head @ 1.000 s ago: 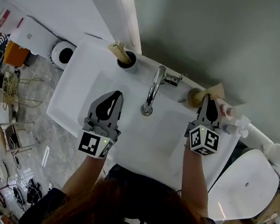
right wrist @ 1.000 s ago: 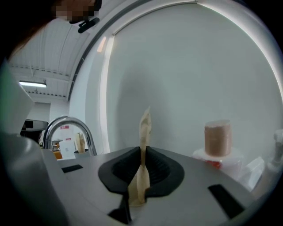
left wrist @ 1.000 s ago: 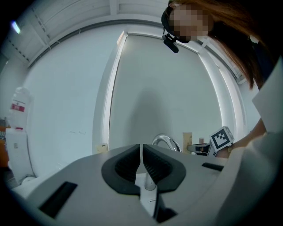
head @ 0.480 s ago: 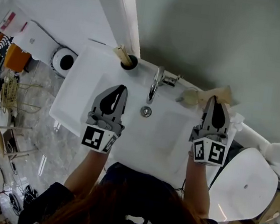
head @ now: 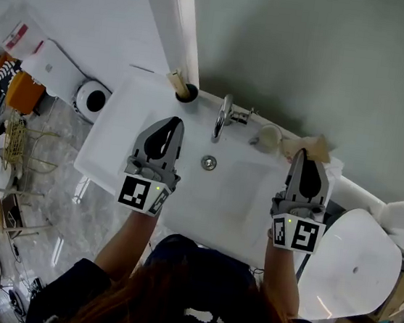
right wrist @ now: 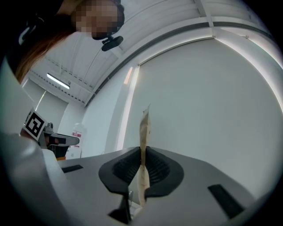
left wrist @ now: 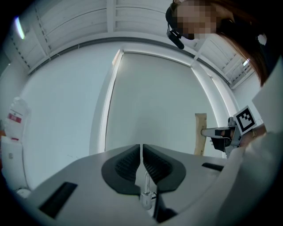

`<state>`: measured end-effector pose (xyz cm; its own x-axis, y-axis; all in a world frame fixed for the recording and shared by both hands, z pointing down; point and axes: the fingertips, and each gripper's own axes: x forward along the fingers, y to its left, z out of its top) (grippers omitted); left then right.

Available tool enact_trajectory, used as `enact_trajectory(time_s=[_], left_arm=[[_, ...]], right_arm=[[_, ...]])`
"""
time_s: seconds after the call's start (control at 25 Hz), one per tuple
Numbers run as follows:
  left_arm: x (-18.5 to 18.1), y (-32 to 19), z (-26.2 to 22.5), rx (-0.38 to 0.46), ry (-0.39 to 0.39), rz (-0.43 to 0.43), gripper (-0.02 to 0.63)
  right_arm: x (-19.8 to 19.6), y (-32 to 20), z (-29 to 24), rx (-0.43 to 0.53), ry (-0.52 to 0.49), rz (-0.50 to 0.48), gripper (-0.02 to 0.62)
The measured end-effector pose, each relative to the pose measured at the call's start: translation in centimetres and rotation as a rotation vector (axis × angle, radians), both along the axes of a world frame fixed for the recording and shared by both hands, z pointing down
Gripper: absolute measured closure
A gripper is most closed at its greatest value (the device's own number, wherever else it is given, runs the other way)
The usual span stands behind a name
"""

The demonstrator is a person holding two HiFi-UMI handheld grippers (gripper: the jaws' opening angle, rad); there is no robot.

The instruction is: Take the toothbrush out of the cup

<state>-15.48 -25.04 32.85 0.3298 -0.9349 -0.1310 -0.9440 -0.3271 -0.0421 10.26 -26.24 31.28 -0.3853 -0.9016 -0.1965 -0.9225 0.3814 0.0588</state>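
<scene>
The right tool (right wrist: 142, 152) clamps the wrapped toothbrush (right wrist: 144, 123); I judge its thin paper could slip free. The left tool (left wrist: 141, 149) is closed, empty.

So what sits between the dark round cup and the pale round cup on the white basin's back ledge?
The curved chrome tap stands there; the head view shows it.

My left hand-held gripper (head: 170, 122) and right hand-held gripper (head: 303, 155): grey, black-and-white marker cubes. Tan paper on the toothbrush (right wrist: 142, 145). White sink (head: 117, 139), chrome tap (head: 222, 116).
</scene>
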Motion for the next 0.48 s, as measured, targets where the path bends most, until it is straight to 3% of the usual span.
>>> enact_trajectory(time_s=[0.48], left_arm=[[0.0, 1.8, -0.7, 0.001, -0.011, -0.025, 0.571]], right_arm=[[1.8, 3.0, -0.8, 0.013, -0.015, 0.020, 0.551]])
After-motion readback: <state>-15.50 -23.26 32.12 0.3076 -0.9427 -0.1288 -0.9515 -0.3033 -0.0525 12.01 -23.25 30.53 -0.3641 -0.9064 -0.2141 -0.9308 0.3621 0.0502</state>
